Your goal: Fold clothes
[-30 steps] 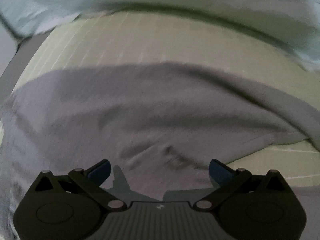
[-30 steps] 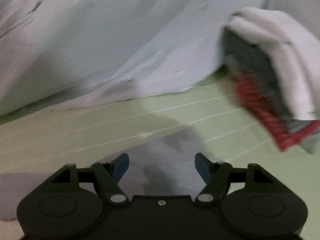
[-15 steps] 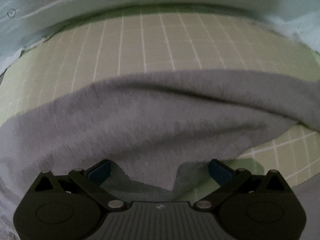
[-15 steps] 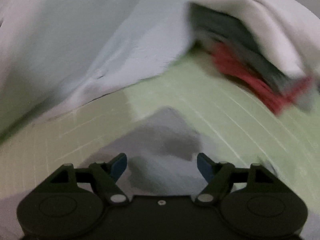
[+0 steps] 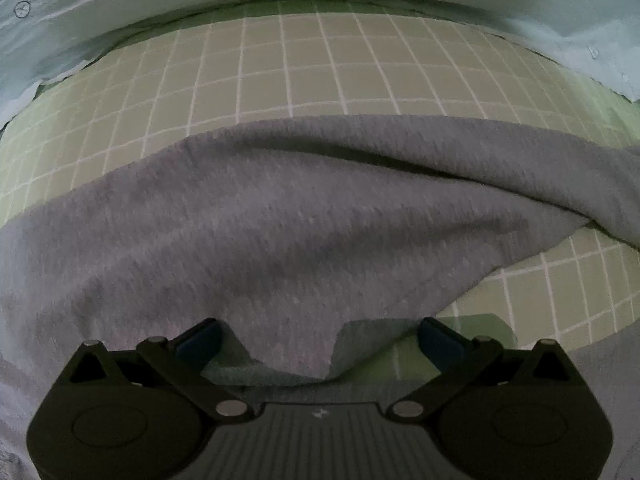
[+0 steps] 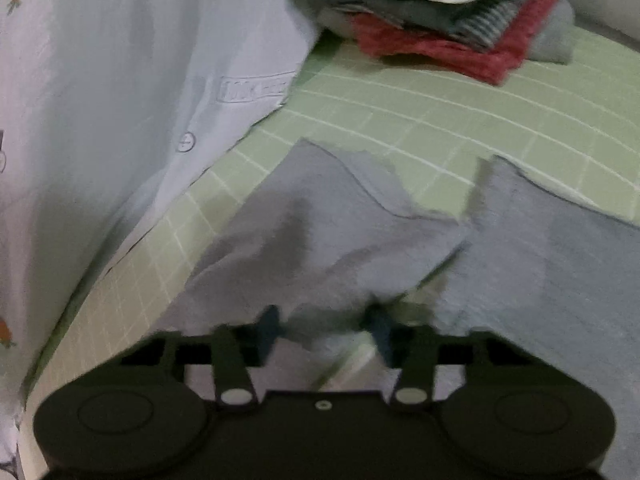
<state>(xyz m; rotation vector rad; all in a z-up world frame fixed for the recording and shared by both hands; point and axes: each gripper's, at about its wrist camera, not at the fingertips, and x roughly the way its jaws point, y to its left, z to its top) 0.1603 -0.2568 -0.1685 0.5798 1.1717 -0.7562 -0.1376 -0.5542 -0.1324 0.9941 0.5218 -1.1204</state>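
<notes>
Grey garment (image 5: 304, 216) unfolded on mat (image 5: 304, 64); left gripper (image 5: 318, 338) wide open, nothing gripped; right gripper (image 6: 326, 330) just closing on hem; stack (image 6: 440, 28) done.

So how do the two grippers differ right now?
The left gripper has its jaws spread wide over the grey garment; the right gripper has jaws much narrower, having just been closing, with grey cloth bunched between them. Both have blue pads and sit over the same garment.

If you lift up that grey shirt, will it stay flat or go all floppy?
Probably floppy: the grey shirt already lies in soft folds and wrinkles on the green checked mat. It likely sags from wherever it is pinched. Its fuzzy knit looks unlikely to slip.
</notes>
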